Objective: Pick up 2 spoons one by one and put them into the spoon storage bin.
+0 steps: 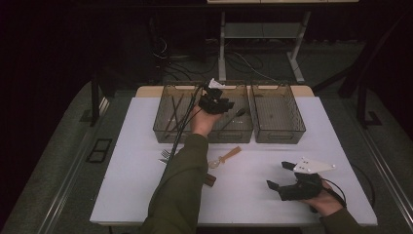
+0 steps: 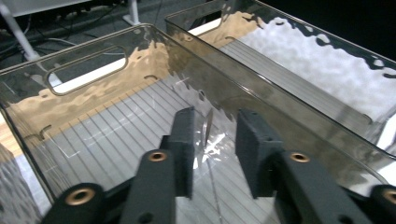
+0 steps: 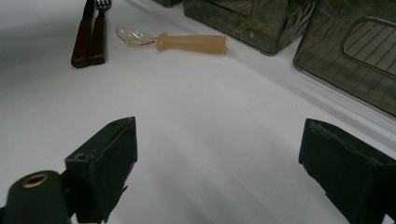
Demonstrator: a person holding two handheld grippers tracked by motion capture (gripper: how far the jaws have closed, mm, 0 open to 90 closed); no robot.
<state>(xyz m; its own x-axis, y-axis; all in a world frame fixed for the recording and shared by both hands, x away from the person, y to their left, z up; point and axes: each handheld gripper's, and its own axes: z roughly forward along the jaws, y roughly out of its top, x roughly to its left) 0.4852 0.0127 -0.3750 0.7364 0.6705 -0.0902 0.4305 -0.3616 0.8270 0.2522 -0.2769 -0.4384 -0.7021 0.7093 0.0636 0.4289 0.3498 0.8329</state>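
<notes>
My left gripper (image 1: 217, 103) hangs over the middle smoky plastic bin (image 1: 229, 139), and its jaws stand apart. In the left gripper view, the gripper (image 2: 215, 116) points down into that bin (image 2: 107, 70). A thin metal utensil (image 2: 208, 127) is seen edge-on between the pads, touching neither. In the high view a dark spoon-like utensil (image 1: 235, 116) lies in the bin just right of this gripper. My right gripper (image 1: 277, 175) rests low over the table's near right, wide open, with bare white tabletop between its jaws (image 3: 219, 135).
On the table lie a tan-handled spoon (image 1: 225, 157) (image 3: 187, 43), a fork (image 1: 164, 155) (image 3: 99, 32) and a brown-handled knife (image 1: 209, 180) (image 3: 81, 42). The left bin (image 1: 163, 136) holds several dark utensils. A right bin (image 1: 280, 139) (image 2: 303, 60) stands beside the middle one.
</notes>
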